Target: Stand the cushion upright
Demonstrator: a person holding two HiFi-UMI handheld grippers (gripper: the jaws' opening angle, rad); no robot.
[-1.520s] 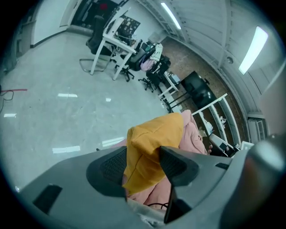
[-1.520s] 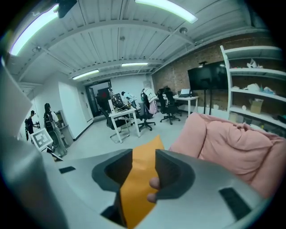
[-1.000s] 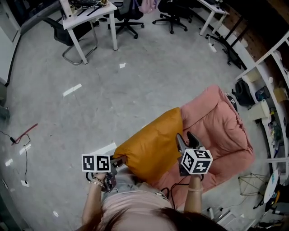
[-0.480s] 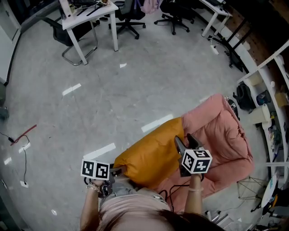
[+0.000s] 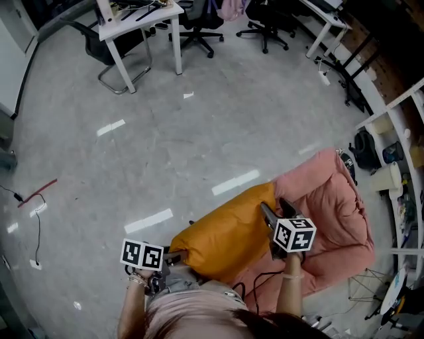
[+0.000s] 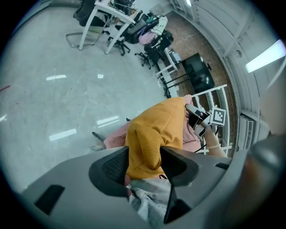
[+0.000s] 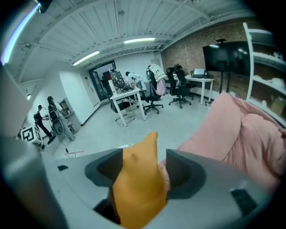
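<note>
The orange cushion (image 5: 225,228) leans tilted against a pink padded lounger (image 5: 324,205), in front of the person's lap. My left gripper (image 5: 175,253) is shut on its near left corner; in the left gripper view that orange corner (image 6: 145,147) is pinched between the jaws (image 6: 144,165). My right gripper (image 5: 275,208) is at the cushion's upper right corner. In the right gripper view the orange corner (image 7: 136,188) sits between the jaws (image 7: 143,172), which have just been opening and now stand wide. The right gripper (image 6: 196,118) also shows beyond the cushion in the left gripper view.
The pink lounger (image 7: 237,129) lies on a grey polished floor. A white desk (image 5: 142,13) and office chairs (image 5: 199,20) stand at the back. Shelving (image 5: 397,132) with bags runs along the right. A red cable (image 5: 36,194) lies on the floor at left.
My right gripper has moved a little right and down along the cushion's corner, and its jaws have spread. The left gripper has kept its hold and place.
</note>
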